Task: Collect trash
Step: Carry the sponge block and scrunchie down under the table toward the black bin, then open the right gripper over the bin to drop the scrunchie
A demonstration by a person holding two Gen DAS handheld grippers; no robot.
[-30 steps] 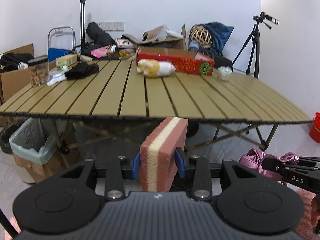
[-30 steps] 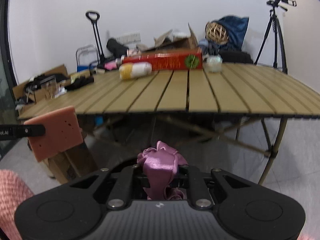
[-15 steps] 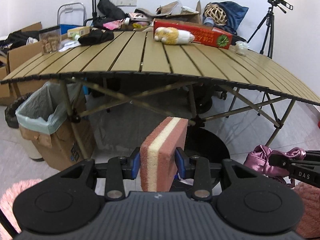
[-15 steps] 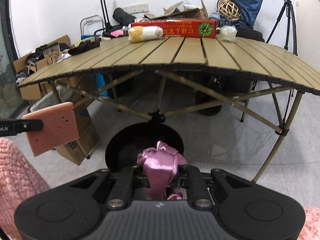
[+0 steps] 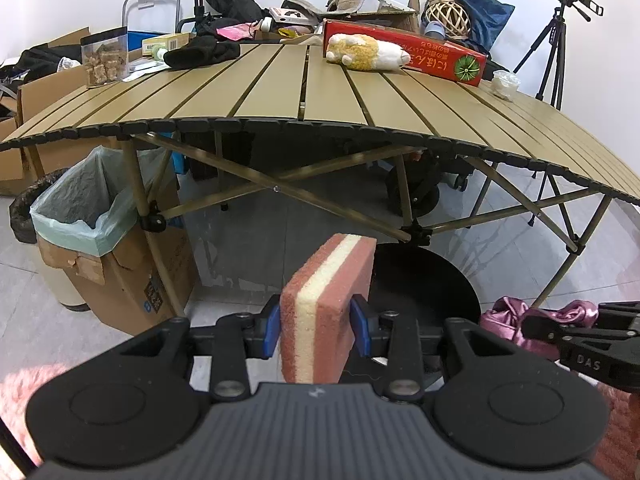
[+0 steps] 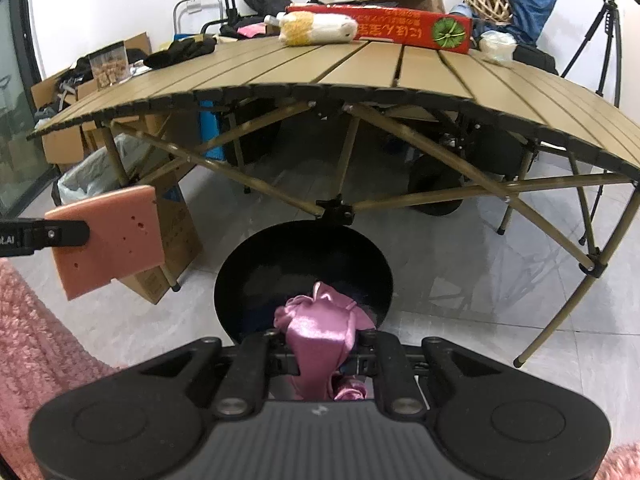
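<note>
Both held items are poised over the round black bin on the floor

The pink-and-cream layered sponge block [image 5: 326, 312] is clamped upright in the left tool [image 5: 318, 326]; the crumpled pink satin cloth [image 6: 320, 336] is pinched in the right tool [image 6: 322, 354]. The round black bin [image 6: 304, 264] lies ahead of and below both, in front of the slatted tan desk [image 5: 320, 92]; the right tool is judged nearer its opening.
</note>
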